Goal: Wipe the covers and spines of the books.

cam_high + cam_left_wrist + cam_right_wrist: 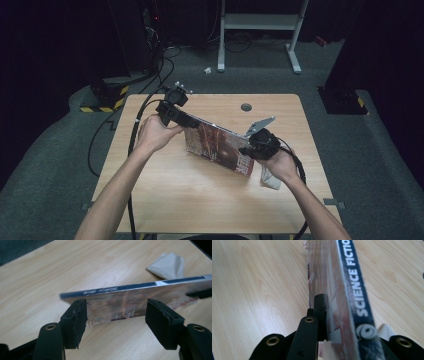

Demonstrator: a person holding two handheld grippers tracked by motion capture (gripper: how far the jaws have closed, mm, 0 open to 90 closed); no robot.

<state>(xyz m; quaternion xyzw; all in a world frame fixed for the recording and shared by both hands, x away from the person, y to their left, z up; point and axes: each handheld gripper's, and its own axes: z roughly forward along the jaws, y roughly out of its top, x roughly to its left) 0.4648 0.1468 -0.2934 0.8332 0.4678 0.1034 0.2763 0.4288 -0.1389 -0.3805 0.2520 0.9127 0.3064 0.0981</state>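
Observation:
A plastic-wrapped book (217, 145) with a dark blue spine and a reddish-brown cover is held tilted above the wooden table (175, 190). My right gripper (250, 148) is shut on its right end; in the right gripper view the pad (320, 307) presses the cover beside the spine (352, 277). My left gripper (192, 121) is at the book's left end with its jaws wide apart. In the left gripper view the book (130, 300) lies just beyond the two pads (75, 320), which do not press on it; my left gripper (116, 315) is open.
A folded grey cloth (270, 179) lies on the table under the right hand, and also shows as a cloth (168, 265) in the left gripper view. A round cable hole (246, 106) sits near the far edge. A white frame (260, 22) and cables stand on the floor beyond.

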